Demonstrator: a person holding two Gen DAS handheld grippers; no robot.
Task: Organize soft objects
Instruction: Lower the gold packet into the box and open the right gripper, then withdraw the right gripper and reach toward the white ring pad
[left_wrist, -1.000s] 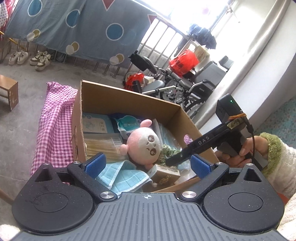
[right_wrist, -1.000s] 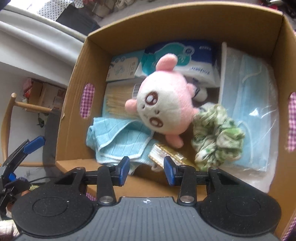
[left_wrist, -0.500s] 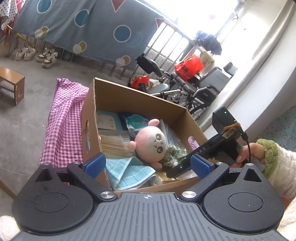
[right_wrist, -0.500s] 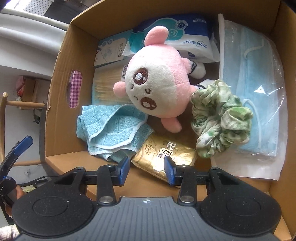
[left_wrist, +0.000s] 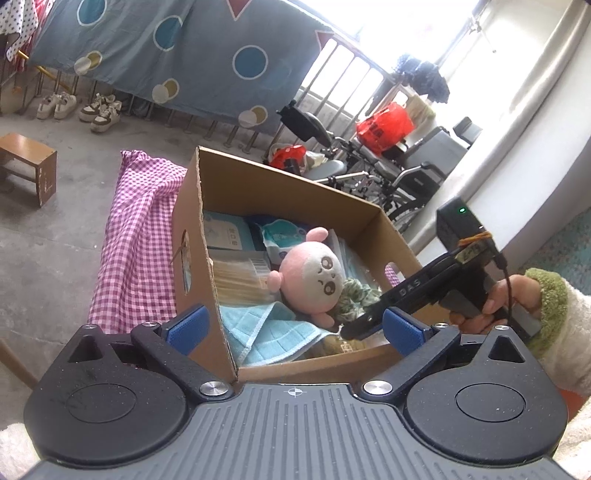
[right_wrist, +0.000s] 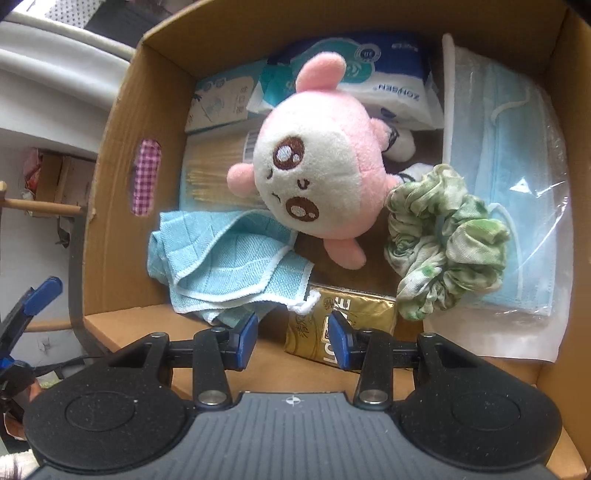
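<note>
right claw (right_wrist: 293, 334) lower in box (right_wrist: 110, 206), nearer gold packet (right_wrist: 354, 314)

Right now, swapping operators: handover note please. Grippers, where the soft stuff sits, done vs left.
Left gripper: open, empty, outside the cardboard box near its corner.
Right gripper: open, empty, low over the box's near edge, above the gold packet.
In the box: pink plush in the middle, its edge lying on the blue cloth; green scrunchie beside it, against the bagged masks; tissue pack at the back.
Done: nothing gripped.
Left: pick out and sort the soft items.
</note>
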